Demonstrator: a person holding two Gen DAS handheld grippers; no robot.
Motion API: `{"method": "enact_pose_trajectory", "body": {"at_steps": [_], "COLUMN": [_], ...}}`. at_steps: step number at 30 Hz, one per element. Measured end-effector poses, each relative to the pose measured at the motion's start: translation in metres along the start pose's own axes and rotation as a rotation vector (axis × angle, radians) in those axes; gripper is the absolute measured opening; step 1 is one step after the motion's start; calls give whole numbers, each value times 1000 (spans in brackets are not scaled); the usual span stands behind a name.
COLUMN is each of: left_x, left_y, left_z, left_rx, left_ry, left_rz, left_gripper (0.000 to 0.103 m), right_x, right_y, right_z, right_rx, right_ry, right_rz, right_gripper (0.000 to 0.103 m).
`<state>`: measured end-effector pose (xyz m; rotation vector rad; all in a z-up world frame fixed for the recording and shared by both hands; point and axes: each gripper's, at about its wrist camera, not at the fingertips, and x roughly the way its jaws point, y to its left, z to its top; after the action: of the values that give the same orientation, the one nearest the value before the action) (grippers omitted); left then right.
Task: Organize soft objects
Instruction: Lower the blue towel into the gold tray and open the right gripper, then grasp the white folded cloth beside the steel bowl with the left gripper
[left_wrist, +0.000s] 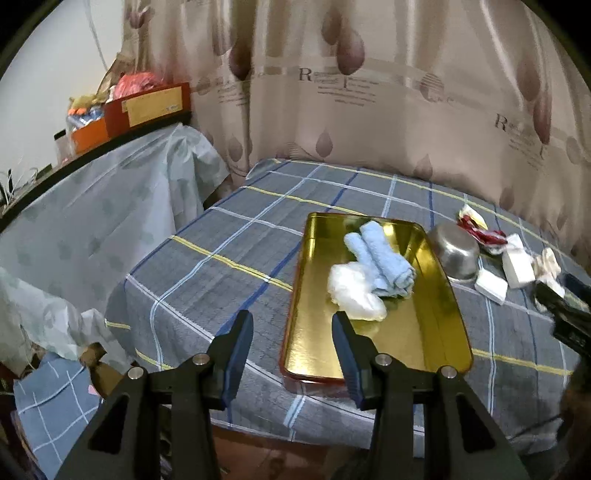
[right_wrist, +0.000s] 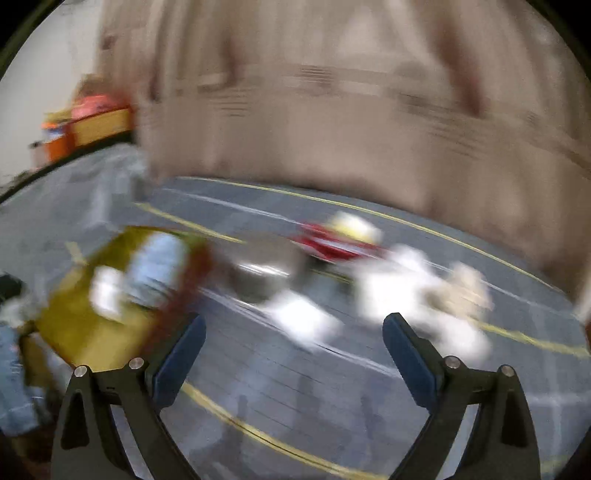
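left gripper (left_wrist: 291, 323): low over gold tray (left_wrist: 436, 332) edge, jaws apart, empty | right gripper (right_wrist: 293, 326): above checked cloth (right_wrist: 295, 398), jaws wide, empty

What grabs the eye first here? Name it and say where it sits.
The shiny gold tray on the checked tablecloth, holding a rolled blue towel and a white wad. Right of the tray lies a steel bowl. The left gripper hovers open at the tray's near corner.
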<state>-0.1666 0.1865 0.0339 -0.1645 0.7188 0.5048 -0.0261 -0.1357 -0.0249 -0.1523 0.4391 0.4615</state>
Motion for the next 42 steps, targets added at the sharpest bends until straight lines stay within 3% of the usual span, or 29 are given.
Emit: {"method": "enact_pose_trajectory", "body": {"at_steps": [4,7,11,19,27,30,35,39,42], "left_x": [-5,-12,-19,-25,7,36,101,134,146], "left_y": [-18,-31,-54,-114,-188,-215,-238,-239,-244], "left_z": [-3,-2,2,17,31,36,37,39,44], "left_rx": [56,86,125,186,157,157,120,-7,-52], "left_ry": [-8,-23,-31,-18,135,168,317,412,435], "left_rz": [3,-2,-23,-138,-429,-436,-465,-547,-535], "left_gripper": [45,45,46,50,52,52,52,52,52], "right_x": [-4,-4,0,3,-4,-7,-10,-10,-8], "right_y": [-75,-112,-149,-169,-175,-173,-174,-174,-174], "right_z": [-34,-47,-60,-75,-78,-78,-79,-79,-79], "right_rx": [6,6,67,153,209,202,209,213,210], "right_ry": [75,101,125,124,84,68,45,43,52], "right_rz": [-199,-298,-357,-328,-257,-241,-206,-174,-152], "right_gripper": [97,97,97,97,97,97,97,97,97]}}
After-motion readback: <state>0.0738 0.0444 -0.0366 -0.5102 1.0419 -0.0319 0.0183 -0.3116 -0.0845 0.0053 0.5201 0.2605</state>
